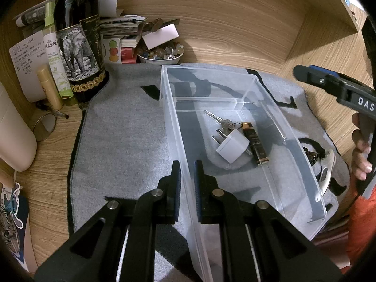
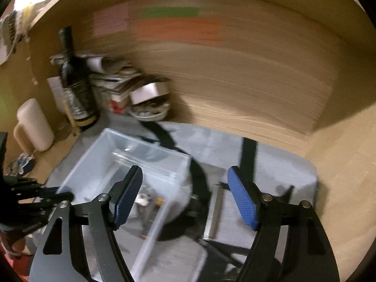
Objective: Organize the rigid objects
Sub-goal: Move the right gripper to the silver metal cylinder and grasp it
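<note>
L gripper (image 1: 187, 176) is sitting low at the near end of the clear plastic bin (image 1: 171, 127), fingers nearly together w/ only a slim gap, straddling the bin's left wall; whether the pads are actually pinching that wall can't be told. The bin is lying on a grey mat (image 1: 122, 141) w/ black markings, on a wood desk. Inside the bin's near compartment a key (image 1: 217, 118), a white plug adapter (image 1: 231, 146) and a black-and-gold battery (image 1: 256, 144) are lying close together, the adapter touching the battery and overlapping the key ring. Just outside the bin's right wall a dark patterned item (image 1: 311, 156) and a white oval object (image 1: 326, 174) are resting on the mat. R gripper (image 2: 185, 196) is hanging above the mat w/ blue pads spread wide, holding nothing; its view is motion-blurred. In that view the bin (image 2: 150, 148) is showing below-left and a silver bar-like piece (image 2: 215, 213) is lying on the mat beside it. At the back-left a wine bottle (image 1: 77, 37) w/ an elephant label is standing next to a bowl of pebbles (image 1: 159, 52).
</note>
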`<state>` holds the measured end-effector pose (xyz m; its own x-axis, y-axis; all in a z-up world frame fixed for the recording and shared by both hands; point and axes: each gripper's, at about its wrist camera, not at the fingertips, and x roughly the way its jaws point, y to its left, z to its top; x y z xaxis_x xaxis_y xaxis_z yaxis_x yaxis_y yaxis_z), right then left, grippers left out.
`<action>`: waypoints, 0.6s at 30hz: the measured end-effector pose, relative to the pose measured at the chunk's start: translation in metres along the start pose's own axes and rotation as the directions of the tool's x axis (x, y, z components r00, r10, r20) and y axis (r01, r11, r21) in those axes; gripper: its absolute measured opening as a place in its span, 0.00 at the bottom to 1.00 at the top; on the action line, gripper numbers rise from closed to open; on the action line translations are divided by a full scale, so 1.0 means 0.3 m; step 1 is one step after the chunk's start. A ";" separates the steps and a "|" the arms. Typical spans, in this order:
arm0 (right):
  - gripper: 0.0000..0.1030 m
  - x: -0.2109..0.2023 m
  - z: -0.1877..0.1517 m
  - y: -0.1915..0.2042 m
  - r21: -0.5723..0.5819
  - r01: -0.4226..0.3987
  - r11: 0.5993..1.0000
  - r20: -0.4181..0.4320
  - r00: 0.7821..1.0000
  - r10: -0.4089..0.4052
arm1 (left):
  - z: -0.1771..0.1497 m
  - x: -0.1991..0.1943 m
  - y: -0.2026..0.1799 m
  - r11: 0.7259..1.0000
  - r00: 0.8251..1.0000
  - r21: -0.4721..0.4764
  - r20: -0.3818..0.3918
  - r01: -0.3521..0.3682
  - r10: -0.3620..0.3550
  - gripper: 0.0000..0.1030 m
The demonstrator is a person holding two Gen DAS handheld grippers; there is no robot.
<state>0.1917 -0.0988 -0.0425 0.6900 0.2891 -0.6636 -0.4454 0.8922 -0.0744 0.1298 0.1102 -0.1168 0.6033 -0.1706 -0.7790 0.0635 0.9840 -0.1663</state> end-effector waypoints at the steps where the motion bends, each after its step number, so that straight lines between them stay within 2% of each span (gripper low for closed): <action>1: 0.70 0.001 -0.002 -0.019 0.011 0.011 1.000 -0.006 1.000 -0.011 | 0.000 0.000 0.000 1.000 1.000 -0.001 0.000 0.001 -0.001 0.10; 6: 0.70 0.052 -0.037 -0.119 0.072 0.058 0.996 -0.078 0.996 -0.052 | 0.000 0.000 -0.001 1.000 1.000 -0.001 0.000 0.000 0.000 0.10; 10: 0.69 0.116 -0.086 -0.177 0.110 0.058 0.992 -0.152 0.987 -0.041 | 0.000 0.001 -0.001 1.000 1.000 -0.001 0.000 0.000 0.000 0.10; 14: 0.68 0.187 -0.128 -0.191 0.118 0.065 0.991 -0.218 0.975 -0.038 | 0.000 0.000 0.000 1.000 1.000 0.000 0.000 0.000 0.000 0.10; 18: 0.63 0.241 -0.158 -0.195 0.116 0.056 0.992 -0.264 0.964 -0.024 | 0.000 0.000 0.000 1.000 1.000 -0.001 0.000 0.000 0.000 0.10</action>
<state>0.2407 -0.1466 -0.1214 0.5256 0.1658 -0.8344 -0.3369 0.9412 -0.0252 0.1298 0.1101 -0.1168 0.6032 -0.1708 -0.7791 0.0630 0.9840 -0.1669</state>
